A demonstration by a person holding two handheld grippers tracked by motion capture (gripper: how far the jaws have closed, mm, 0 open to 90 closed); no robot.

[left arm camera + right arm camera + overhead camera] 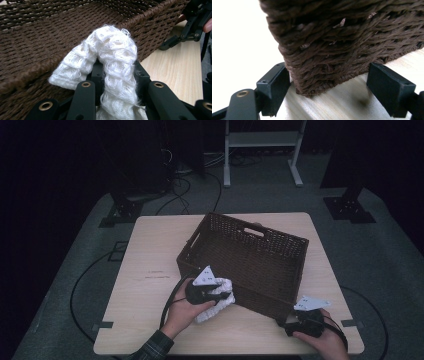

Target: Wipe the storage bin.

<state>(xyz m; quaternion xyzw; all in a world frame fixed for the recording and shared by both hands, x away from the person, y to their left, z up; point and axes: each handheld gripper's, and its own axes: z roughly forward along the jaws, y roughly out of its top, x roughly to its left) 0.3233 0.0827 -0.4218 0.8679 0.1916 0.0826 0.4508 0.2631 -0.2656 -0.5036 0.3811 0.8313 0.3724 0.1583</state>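
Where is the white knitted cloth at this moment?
In the high view, the white knitted cloth is held in the left gripper, just outside the near wall of the brown woven basket.

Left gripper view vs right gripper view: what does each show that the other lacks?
Left gripper view: a white knitted cloth pinched in the left tool, with the basket's rim and inside behind it. Right gripper view: the right tool with jaws standing wide on either side of the basket's bottom corner; one pad looks close against the weave. Both: the brown woven basket and the pale wooden table.
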